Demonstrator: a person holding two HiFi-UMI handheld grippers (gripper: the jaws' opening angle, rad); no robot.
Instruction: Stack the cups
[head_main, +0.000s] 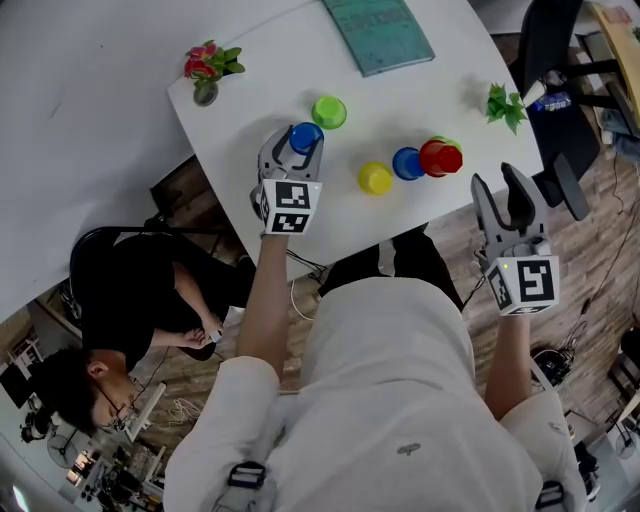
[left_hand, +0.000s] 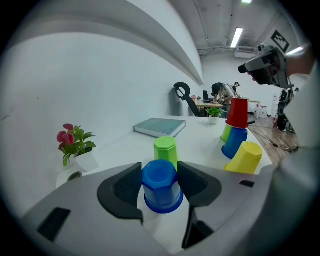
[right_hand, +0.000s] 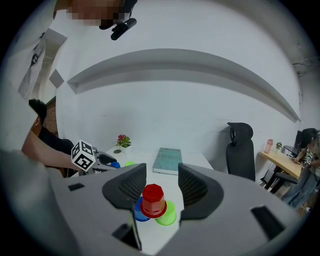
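Note:
An upside-down blue cup (head_main: 306, 135) (left_hand: 160, 187) stands on the white table (head_main: 250, 60), and my left gripper (head_main: 297, 141) (left_hand: 161, 175) is shut on it, pads against both sides. Just beyond it stands a green cup (head_main: 329, 111) (left_hand: 165, 150). A yellow cup (head_main: 375, 178) (left_hand: 244, 157) stands mid-table. Right of it a red cup (head_main: 440, 157) (right_hand: 152, 200) tops a green one (right_hand: 168, 214), with a second blue cup (head_main: 407, 163) (left_hand: 234, 142) beside them. My right gripper (head_main: 500, 187) (right_hand: 162, 175) hangs open and empty off the table's right edge, well short of the red cup.
A teal book (head_main: 380, 32) lies at the table's far side. A flower pot (head_main: 208, 72) stands at the left corner and a small green plant (head_main: 505, 105) at the right one. A black chair (head_main: 555, 50) stands beyond the right edge. A person (head_main: 110, 330) sits at lower left.

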